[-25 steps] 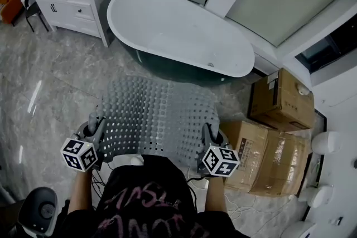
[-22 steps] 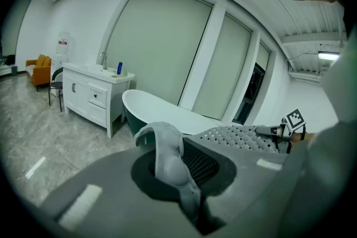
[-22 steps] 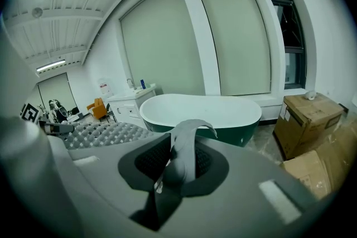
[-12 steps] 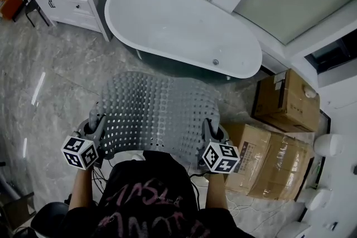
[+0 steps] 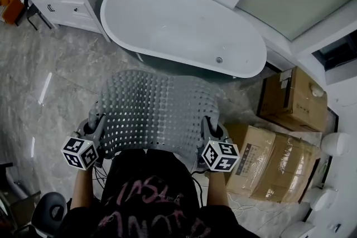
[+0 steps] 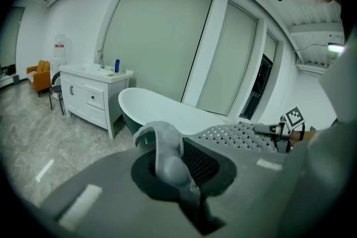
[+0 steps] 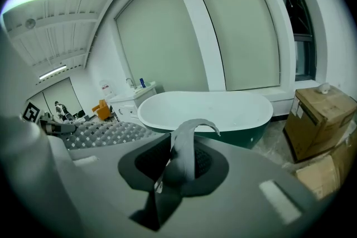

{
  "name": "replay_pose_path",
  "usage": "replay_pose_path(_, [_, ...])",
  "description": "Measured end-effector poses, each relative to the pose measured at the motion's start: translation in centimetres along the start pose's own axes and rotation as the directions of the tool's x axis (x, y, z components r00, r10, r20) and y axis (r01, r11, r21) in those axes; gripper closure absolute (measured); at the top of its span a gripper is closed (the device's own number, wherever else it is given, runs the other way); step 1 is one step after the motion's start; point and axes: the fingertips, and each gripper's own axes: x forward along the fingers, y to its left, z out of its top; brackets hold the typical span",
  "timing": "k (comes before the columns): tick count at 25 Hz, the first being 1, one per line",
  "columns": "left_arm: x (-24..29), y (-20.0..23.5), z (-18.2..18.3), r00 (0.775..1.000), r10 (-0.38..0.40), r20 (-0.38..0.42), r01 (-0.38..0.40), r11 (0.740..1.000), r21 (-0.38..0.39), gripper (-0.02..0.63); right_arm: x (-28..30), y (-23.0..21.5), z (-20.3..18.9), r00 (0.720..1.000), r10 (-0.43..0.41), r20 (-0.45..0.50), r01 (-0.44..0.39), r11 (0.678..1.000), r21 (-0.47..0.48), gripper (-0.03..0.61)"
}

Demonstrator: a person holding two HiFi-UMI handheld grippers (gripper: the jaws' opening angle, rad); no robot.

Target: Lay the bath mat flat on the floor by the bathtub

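2 tight grips on bath mat [image 5: 159,111] edges: left hand-held gripper [image 5: 99,121], right hand-held gripper [image 5: 207,124].

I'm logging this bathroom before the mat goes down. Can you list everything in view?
bath mat: one, grey and perforated, held up off the floor in front of the bathtub
bathtub: one, white inside and dark outside, along the window wall
vanity cabinet: one, white, left of the bathtub
cardboard boxes: at least two, brown, on the floor at right
floor: one, grey marble
left gripper: one, grey, shut on the mat's left edge
right gripper: one, grey, shut on the mat's right edge
person's torso: one, black shirt, bottom of the head view
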Motion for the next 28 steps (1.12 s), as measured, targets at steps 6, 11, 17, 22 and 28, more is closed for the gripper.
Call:
replay_pose_path(6, [0.2, -0.5, 0.7, 1.0, 0.009, -0.009, -0.009, 1.0, 0.022, 0.59, 0.0, -0.8, 0.2, 1.0, 0.007, 0.011, -0.007, 1.0, 0.015, 0.5])
replay_pose_path(11, [0.6, -0.6, 1.1, 1.0, 0.001, -0.01, 0.0, 0.999, 0.041, 0.59, -0.2, -1.2, 0.4, 1.0, 0.002, 0.025, -0.002, 1.0, 0.022, 0.502])
replay_pose_path(17, [1.3, -0.4, 1.7, 0.999, -0.038, -0.017, 0.039, 0.997, 0.066, 0.589, -0.4, -1.0, 0.6, 0.998, -0.025, 0.049, 0.023, 0.999, 0.036, 0.502])
replay_pose_path(22, [2.4, 0.4, 2.3, 0.997, -0.076, -0.025, 0.078, 0.994, 0.083, 0.589, -0.4, -1.1, 0.5, 0.996, -0.065, 0.064, 0.061, 0.996, 0.06, 0.502])
replay_pose_path(28, [3.8, 2.5, 3.3, 0.991, -0.119, -0.053, 0.124, 0.988, 0.092, 0.589, 0.4, 0.1, 0.6, 0.991, -0.116, 0.06, 0.111, 0.991, 0.079, 0.502])
